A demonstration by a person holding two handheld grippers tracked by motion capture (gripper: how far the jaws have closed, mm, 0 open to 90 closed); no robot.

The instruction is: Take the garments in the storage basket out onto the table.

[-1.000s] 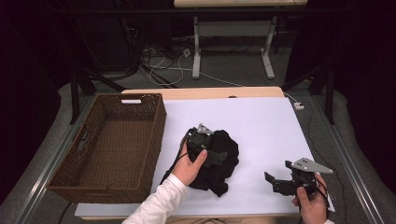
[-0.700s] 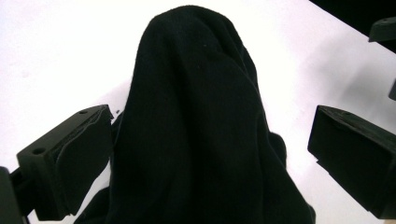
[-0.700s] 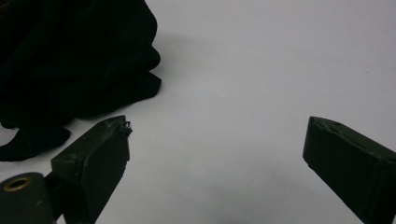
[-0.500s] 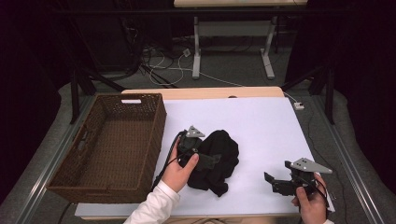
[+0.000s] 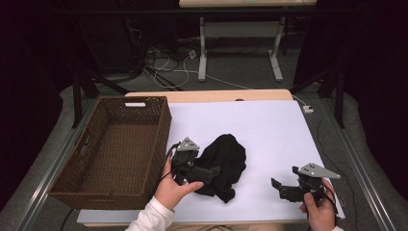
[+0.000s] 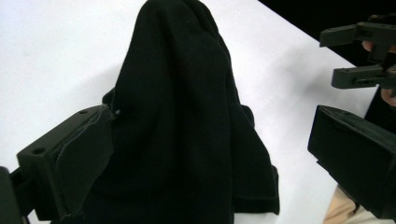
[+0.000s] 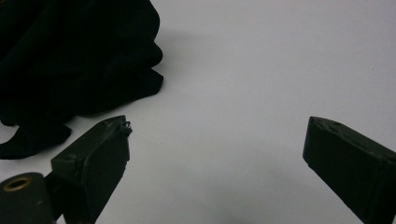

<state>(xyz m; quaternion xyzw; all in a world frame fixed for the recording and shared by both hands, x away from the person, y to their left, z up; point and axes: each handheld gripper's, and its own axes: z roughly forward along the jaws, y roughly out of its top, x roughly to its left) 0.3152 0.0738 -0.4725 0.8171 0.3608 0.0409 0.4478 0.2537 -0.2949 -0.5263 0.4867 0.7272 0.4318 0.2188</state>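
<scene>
A crumpled black cloth [image 5: 226, 156] lies on the white table top [image 5: 274, 125], a little left of the middle. My left gripper [image 5: 213, 173] is at the cloth's front-left edge and points right into it. In the left gripper view the cloth [image 6: 187, 70] rises between the two wide-apart jaws of my left gripper [image 6: 212, 126], which is open. My right gripper [image 5: 280, 188] hovers open near the front right of the table, apart from the cloth. In the right gripper view, my right gripper [image 7: 218, 126] has bare table between its jaws, with the cloth [image 7: 70, 56] at the upper left.
A brown wicker basket [image 5: 161, 134] stands on the left of the table, close to my left hand. Bare white surface spreads across the back and right. Table legs and cables lie on the floor beyond the far edge.
My left gripper has drawn back toward the front left and turned its jaws rightward onto the cloth's edge. The right gripper has stayed put.
</scene>
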